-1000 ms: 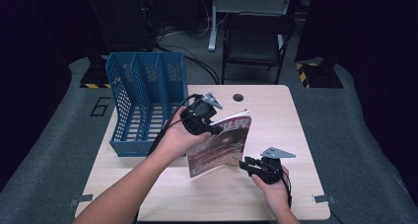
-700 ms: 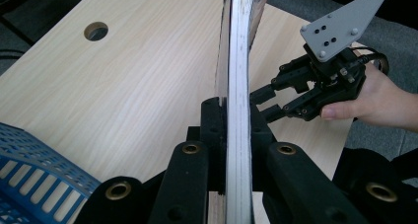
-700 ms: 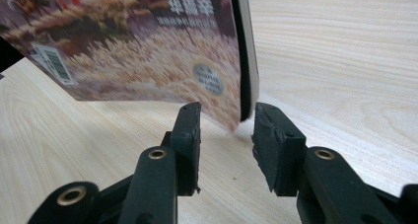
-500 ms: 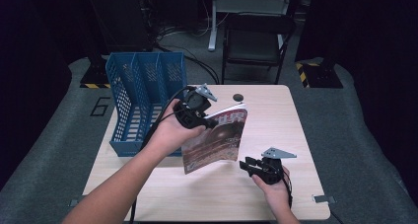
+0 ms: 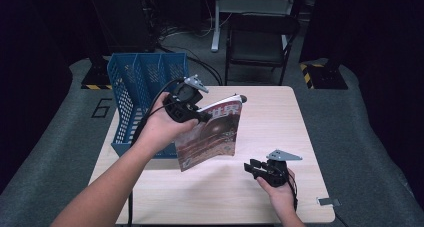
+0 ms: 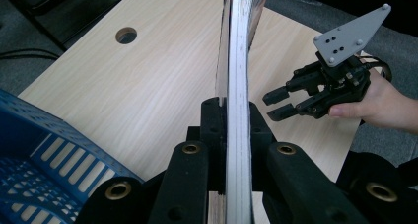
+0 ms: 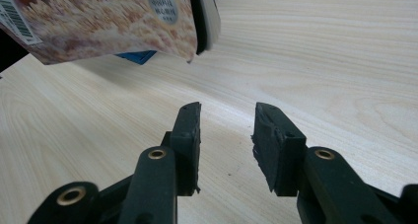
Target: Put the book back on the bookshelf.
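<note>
Left gripper is clamped on the top edge of the magazine, jaws pinched tight on the page block (in the left gripper view the pages run straight up between the two black jaws). Magazine hangs from that grip, clear of the table, cover facing the high camera, lower corner tilted toward the person. It sits in the air just right of the blue file rack, which stands on the table's left side; the left hand overlaps the rack's front in the high view.

Right gripper is low over the table near the front right, held in the right hand, jaws partly open with nothing between them (bare wood shows through the gap in the right gripper view). It points toward the magazine, whose lower corner hangs above and ahead of it, well apart from the jaws.

Small round hole in the tabletop behind the magazine.
</note>
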`<state>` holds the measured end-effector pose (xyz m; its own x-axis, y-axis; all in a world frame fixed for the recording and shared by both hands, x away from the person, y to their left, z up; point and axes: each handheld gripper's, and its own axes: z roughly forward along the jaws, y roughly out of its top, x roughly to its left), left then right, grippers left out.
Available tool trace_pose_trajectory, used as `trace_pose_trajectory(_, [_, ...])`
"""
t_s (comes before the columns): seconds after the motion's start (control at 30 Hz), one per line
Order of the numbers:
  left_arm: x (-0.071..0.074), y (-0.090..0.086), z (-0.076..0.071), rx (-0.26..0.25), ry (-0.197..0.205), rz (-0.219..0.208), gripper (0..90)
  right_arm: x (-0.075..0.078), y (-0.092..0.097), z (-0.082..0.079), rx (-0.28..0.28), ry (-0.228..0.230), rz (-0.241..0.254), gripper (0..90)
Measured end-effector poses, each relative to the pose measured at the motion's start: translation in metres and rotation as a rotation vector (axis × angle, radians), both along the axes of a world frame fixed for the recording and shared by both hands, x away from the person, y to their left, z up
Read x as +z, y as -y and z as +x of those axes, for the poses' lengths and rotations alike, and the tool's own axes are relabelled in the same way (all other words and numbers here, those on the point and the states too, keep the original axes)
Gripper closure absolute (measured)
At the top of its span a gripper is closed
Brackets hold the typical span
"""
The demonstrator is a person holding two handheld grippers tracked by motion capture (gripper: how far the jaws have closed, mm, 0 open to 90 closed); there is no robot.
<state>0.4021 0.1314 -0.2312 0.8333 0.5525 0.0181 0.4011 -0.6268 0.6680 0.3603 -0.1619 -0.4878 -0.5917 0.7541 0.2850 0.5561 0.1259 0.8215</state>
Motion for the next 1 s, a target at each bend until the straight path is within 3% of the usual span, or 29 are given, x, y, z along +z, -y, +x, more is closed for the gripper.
trace_pose_trajectory(0.73, [0.020, -0.023, 0.001, 0.039, 0.021, -0.013, 83.6, -0.001, 0.001, 0.001, -0.001, 0.002, -0.015, 62.9])
trace_pose_trajectory(1.0, [0.027, -0.034, 0.003, 0.081, 0.029, -0.026, 83.6, -0.001, 0.000, 0.000, -0.001, -0.001, -0.018, 63.0])
